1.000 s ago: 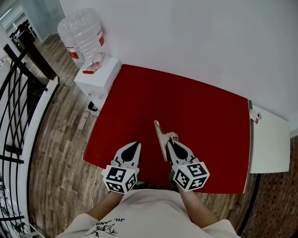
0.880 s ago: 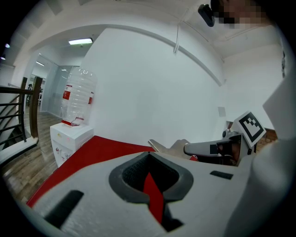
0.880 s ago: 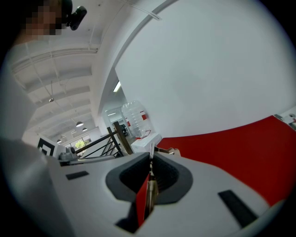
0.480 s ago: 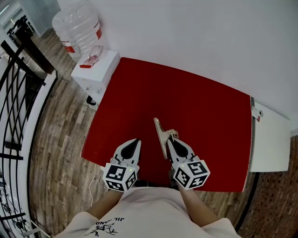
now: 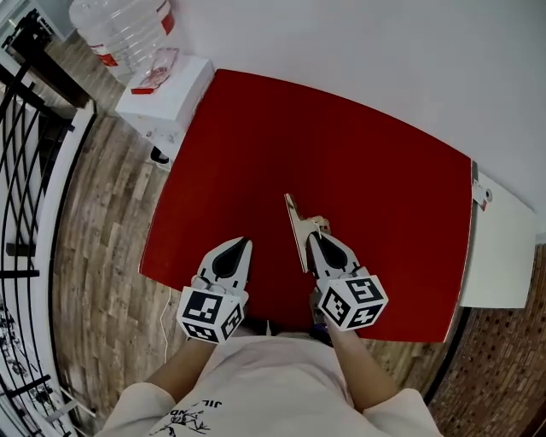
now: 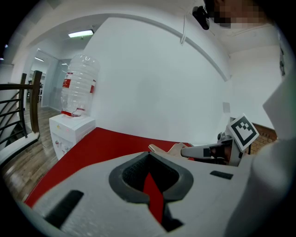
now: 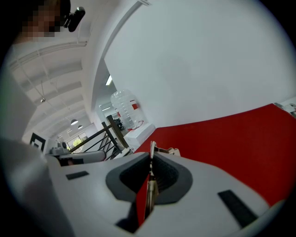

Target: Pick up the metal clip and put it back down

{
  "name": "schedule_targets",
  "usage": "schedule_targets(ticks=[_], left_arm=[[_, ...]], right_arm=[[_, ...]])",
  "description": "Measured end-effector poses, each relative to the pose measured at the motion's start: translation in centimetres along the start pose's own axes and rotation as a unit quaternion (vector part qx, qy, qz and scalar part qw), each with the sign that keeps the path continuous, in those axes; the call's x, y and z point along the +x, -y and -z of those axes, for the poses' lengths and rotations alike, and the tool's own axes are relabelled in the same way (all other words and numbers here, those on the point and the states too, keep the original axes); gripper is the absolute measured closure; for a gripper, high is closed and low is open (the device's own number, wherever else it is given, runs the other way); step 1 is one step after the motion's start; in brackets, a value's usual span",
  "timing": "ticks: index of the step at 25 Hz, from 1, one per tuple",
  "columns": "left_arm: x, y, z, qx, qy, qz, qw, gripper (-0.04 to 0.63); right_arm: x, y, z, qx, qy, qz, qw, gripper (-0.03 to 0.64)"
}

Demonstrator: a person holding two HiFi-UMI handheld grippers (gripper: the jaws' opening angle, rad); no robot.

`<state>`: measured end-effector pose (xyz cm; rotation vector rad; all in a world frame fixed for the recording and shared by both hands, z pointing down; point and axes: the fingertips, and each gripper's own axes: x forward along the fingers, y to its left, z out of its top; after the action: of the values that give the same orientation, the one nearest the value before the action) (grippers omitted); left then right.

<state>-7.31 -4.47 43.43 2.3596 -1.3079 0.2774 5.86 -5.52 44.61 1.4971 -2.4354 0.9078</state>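
A gold-coloured metal clip (image 5: pixel 296 229) sticks out forward and to the left from my right gripper (image 5: pixel 317 236), which is shut on its rear end. In the right gripper view the clip (image 7: pixel 152 149) stands edge-on between the closed jaws. It hangs over the near middle of the red table (image 5: pixel 375 162); whether it touches the top I cannot tell. My left gripper (image 5: pixel 239 245) is beside it to the left, apart from the clip, jaws together and holding nothing. In the left gripper view the clip (image 6: pixel 162 149) shows just beyond the closed tips (image 6: pixel 149 155).
A white water dispenser (image 5: pixel 166 85) with a clear bottle (image 5: pixel 119 26) stands off the table's far left corner. A white side table (image 5: pixel 503 247) adjoins the right edge. A black railing (image 5: pixel 26 171) runs along the wooden floor at left. A white wall backs the table.
Both grippers have sunk a little toward the table, the right one still gripping the clip. The head view has shifted, so the table sits higher in the picture.
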Motion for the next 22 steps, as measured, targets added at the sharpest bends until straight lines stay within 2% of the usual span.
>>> schedule_targets(ticks=[9, 22], left_arm=[[3.4, -1.7, 2.7, 0.005, -0.016, 0.005, 0.9998, 0.591], [6.5, -3.7, 6.5, -0.017, -0.041, 0.013, 0.9989, 0.591]], right_arm=[[4.5, 2.9, 2.0, 0.010, -0.014, 0.017, 1.000, 0.598], [9.7, 7.3, 6.7, 0.021, -0.031, 0.059, 0.998, 0.598]])
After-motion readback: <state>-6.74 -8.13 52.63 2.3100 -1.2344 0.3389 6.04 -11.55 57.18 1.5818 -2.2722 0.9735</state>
